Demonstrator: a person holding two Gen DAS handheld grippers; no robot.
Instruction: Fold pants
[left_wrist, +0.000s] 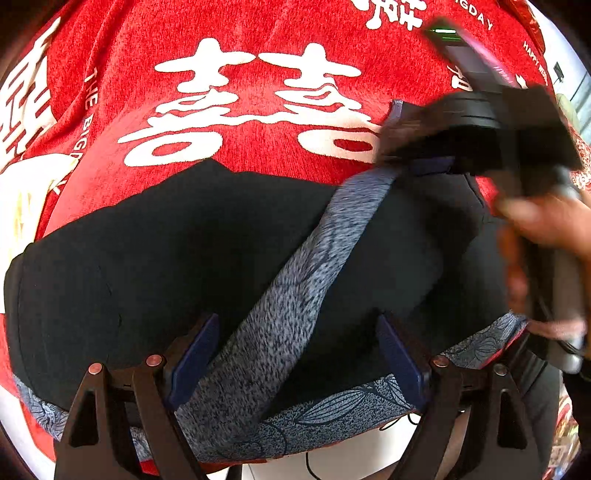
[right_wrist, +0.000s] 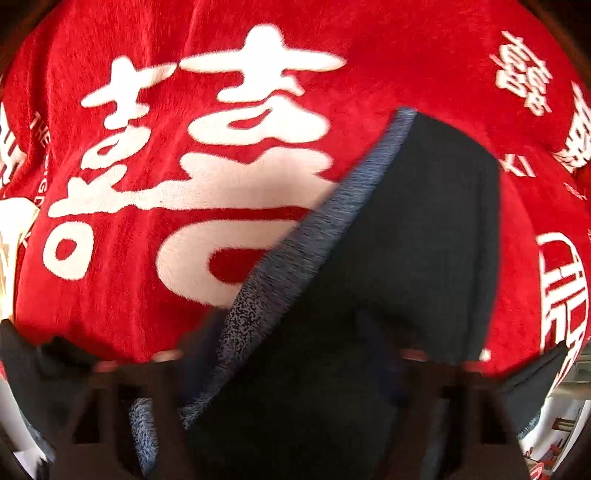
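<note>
Black pants (left_wrist: 184, 266) on red blanket (left_wrist: 258, 122): soft, limp. Grip heathered waistband (left_wrist: 295, 295). Left gripper (left_wrist: 295, 365) spread; right gripper (left_wrist: 413, 147) pinches waistband.

A red plush blanket (left_wrist: 258, 33) printed with large white characters (right_wrist: 207, 162) covers the surface underneath.

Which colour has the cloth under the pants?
Red cloth with white characters; right wrist view shows it best.
</note>
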